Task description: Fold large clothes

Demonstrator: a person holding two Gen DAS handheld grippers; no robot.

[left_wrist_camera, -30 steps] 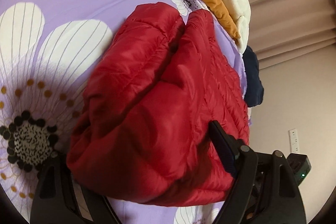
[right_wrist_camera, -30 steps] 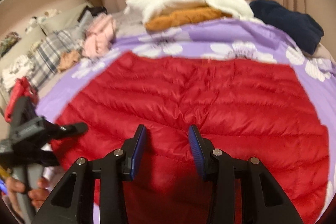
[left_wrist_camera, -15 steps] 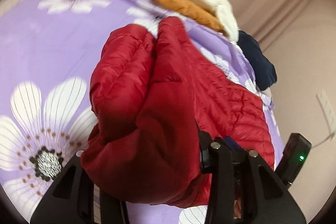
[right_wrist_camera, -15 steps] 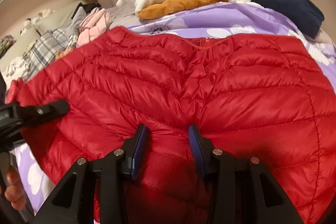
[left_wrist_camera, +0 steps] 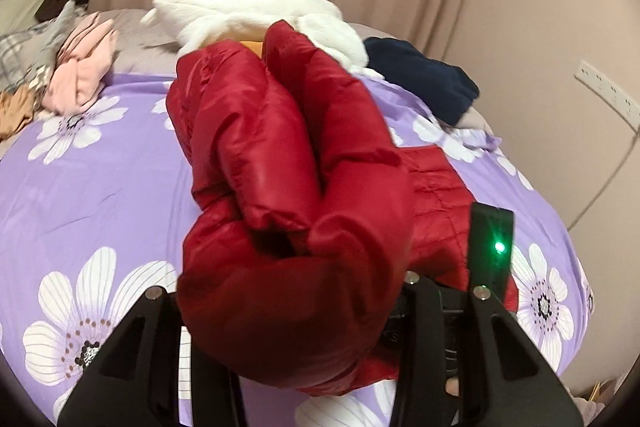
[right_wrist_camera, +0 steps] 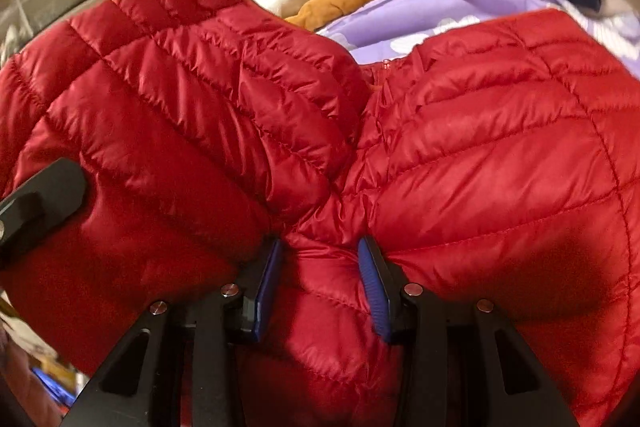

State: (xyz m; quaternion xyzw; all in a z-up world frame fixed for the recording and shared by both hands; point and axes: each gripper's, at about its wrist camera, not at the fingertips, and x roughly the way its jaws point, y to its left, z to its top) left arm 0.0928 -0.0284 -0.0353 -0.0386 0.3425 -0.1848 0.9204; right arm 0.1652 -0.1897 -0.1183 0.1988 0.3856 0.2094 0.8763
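A red quilted puffer jacket (left_wrist_camera: 288,187) lies partly lifted off a purple flowered bedsheet (left_wrist_camera: 100,187). My left gripper (left_wrist_camera: 288,287) is shut on a thick bunch of the jacket, and the fabric hides its fingertips. In the right wrist view the jacket (right_wrist_camera: 480,167) fills the frame. My right gripper (right_wrist_camera: 320,259) is shut on a puckered fold of it, blue pads pressing from both sides. The jacket's left half is raised and curls over toward the right half. One finger of the left gripper (right_wrist_camera: 40,203) shows at the left edge.
At the far side of the bed sit a white fleece over an orange garment (left_wrist_camera: 248,11), a navy garment (left_wrist_camera: 420,79) and pink clothes (left_wrist_camera: 84,67). Curtains hang behind. A wall with a socket strip (left_wrist_camera: 608,95) stands to the right.
My left gripper closed on the jacket's edge, rolled upright and rose, lifting that side off the sheet. The right gripper kept its hold while the jacket's left half curled up.
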